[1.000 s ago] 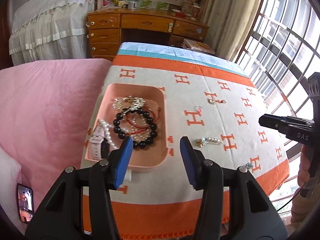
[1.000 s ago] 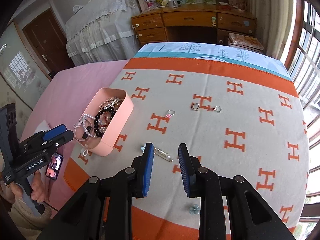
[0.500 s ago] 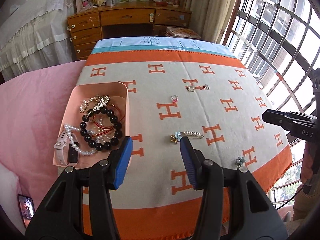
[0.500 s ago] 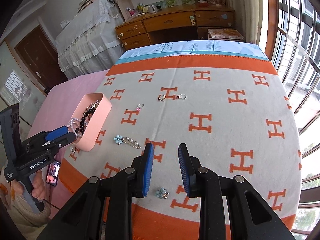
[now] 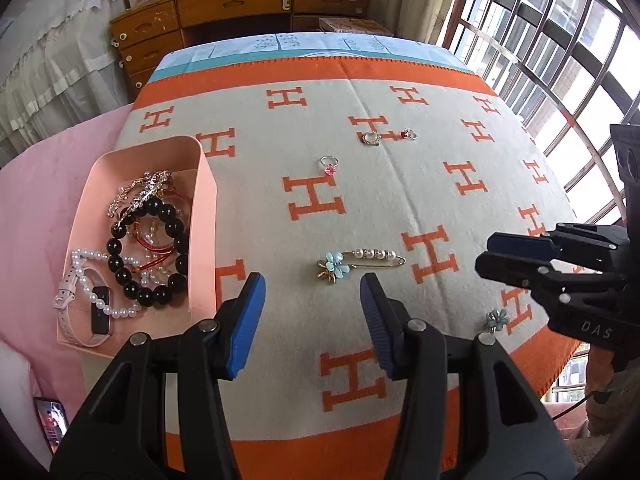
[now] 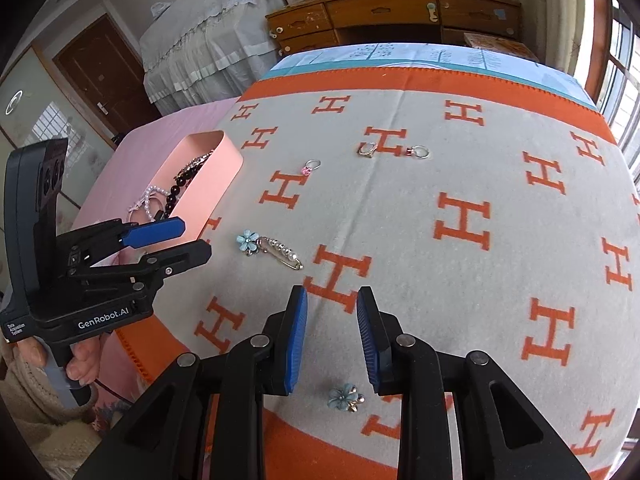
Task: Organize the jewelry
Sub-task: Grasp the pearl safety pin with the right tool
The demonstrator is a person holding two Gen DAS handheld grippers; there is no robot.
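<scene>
Here both grippers' jaws stand parted and empty; blue flower [image 6: 345, 397] lies near the blanket's [image 6: 460, 168] orange edge.

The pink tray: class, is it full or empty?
Partly full: the pink tray holds a black bead bracelet, pearls and a watch.

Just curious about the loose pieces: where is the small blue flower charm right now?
In the right wrist view, the small blue flower charm lies on the blanket near its orange border, between the right gripper fingers.
</scene>
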